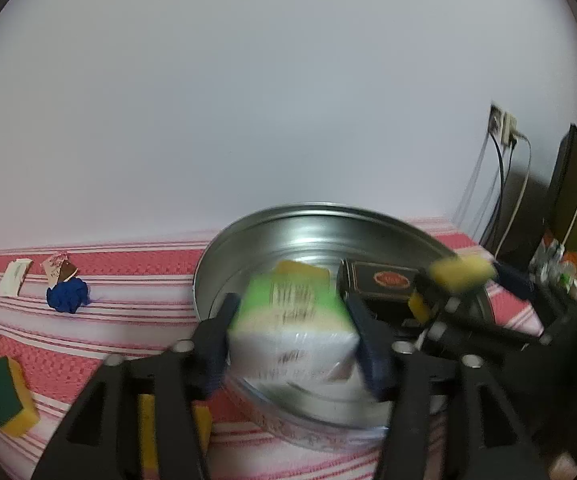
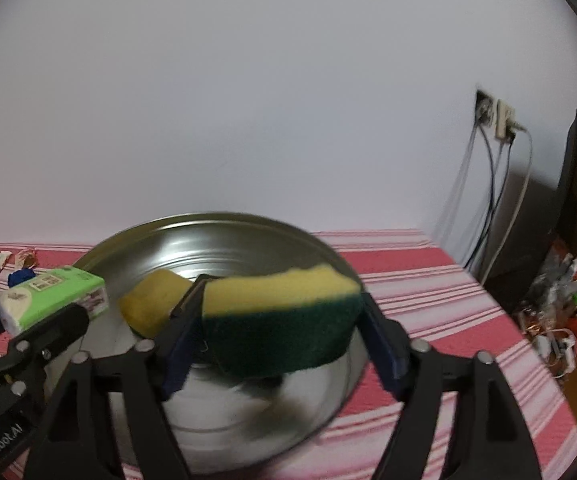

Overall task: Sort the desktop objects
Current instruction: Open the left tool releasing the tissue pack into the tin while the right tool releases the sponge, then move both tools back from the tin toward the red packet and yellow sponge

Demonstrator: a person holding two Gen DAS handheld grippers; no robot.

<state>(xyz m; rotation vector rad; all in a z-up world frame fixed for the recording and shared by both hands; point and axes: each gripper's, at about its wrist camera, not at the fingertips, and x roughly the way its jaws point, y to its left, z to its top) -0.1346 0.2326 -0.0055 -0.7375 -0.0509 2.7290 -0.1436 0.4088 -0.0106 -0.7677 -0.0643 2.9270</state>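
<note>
Tissue pack [image 1: 292, 320] and sponge [image 2: 284, 316], both gripped, hang inside the basin rim [image 2: 208, 218].

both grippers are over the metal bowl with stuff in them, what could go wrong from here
1. Both grippers crowd the metal bowl: the right gripper with its sponge and the left gripper with the green tissue pack might collide.
2. The bowl already holds a black box and a yellow sponge; drops may bounce out.

Gripped green pack [image 1: 288, 320] and sponge [image 2: 280, 320] above basin [image 2: 224, 232]
</note>
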